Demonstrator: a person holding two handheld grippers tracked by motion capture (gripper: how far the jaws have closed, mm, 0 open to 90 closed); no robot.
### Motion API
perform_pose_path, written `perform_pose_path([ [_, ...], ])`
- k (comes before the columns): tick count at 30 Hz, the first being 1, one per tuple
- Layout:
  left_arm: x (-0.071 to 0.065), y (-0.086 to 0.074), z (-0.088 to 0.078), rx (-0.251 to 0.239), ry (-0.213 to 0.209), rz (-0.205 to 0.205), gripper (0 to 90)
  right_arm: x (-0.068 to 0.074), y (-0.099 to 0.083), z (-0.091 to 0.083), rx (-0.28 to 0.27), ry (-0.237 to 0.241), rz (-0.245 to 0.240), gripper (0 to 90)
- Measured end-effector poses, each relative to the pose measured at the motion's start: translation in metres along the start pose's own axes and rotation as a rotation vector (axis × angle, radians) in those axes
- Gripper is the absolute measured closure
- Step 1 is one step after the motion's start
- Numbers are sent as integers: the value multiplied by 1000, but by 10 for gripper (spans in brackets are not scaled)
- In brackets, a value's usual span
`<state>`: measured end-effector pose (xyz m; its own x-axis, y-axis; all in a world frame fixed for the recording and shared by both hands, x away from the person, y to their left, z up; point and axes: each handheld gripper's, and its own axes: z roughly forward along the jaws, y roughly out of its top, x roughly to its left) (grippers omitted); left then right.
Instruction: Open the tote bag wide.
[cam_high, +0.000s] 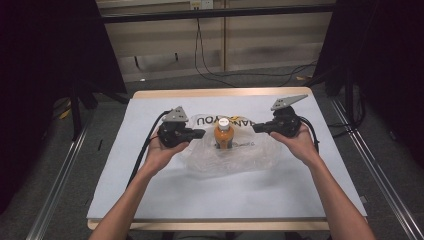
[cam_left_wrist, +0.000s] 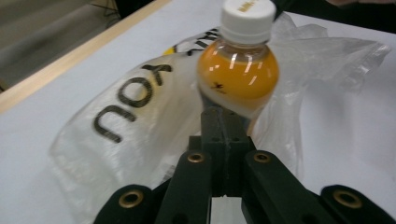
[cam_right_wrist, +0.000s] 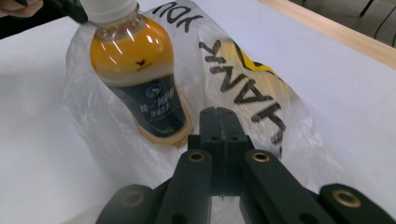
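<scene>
Holding both claws low over the white-covered table (cam_high: 165, 195), I have them facing each other across the middle of the high view. My left gripper (cam_high: 200, 133) sits left of centre, my right gripper (cam_high: 256, 128) right of centre, and between them stands the small clear plastic bottle of orange drink with a white screw cap (cam_high: 224, 133). It is upright, on top of a crumpled clear plastic bag printed with black letters and a yellow patch (cam_high: 250, 152) that spreads across the centre of the table.

In the left gripper view my left gripper (cam_left_wrist: 223, 116) has its jaws pressed together, tips pointing at the bottle (cam_left_wrist: 239, 70) at upper centre; whether they touch it, I cannot tell. The bag (cam_left_wrist: 130, 121) fans out to the left.

In the right gripper view my right gripper (cam_right_wrist: 218, 114) also has its jaws together, nothing between them. The bottle (cam_right_wrist: 140, 79), dark label showing, stands at upper left, just beside the tips, with the bag (cam_right_wrist: 261, 98) running off to the right.
</scene>
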<state>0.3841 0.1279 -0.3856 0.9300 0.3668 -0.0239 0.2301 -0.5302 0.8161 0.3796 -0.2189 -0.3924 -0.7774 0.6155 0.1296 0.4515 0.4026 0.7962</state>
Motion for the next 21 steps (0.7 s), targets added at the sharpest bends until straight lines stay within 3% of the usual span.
perform_pose_path([
  [2, -2, 0, 6, 10, -7, -10, 900, 1, 7, 8, 28, 17, -12, 900],
  [3, -3, -1, 11, 42, -24, -15, 900, 1, 7, 8, 28, 17, -12, 900],
  [4, -7, -4, 24, 108, -30, -7, 900, 3, 10, 21, 67, 38, -23, 900],
  [6, -6, -8, 34, 170, -46, 8, 900, 4, 9, 36, 120, 55, -31, 900],
  [7, -6, -8, 34, 170, -46, 8, 900, 5, 8, 43, 153, 58, -26, 900],
  [8, -5, -12, 45, 171, -51, -27, 900, 4, 6, 50, 185, 64, -27, 900],
  [10, -3, -17, 57, 193, -55, -55, 900, 4, 4, 62, 239, 76, -21, 900],
  [11, -1, -20, 62, 228, -61, -60, 900, 3, 4, 68, 263, 78, -21, 900],
  [13, -1, -24, 67, 244, -43, -56, 900, 3, 5, 73, 282, 78, -24, 900],
  [15, 2, -37, 75, 254, -52, -87, 900, 2, 9, 87, 315, 88, -20, 900],
  [21, -7, -44, 80, 299, -78, -47, 900, -4, 15, 122, 390, 104, -31, 900],
])
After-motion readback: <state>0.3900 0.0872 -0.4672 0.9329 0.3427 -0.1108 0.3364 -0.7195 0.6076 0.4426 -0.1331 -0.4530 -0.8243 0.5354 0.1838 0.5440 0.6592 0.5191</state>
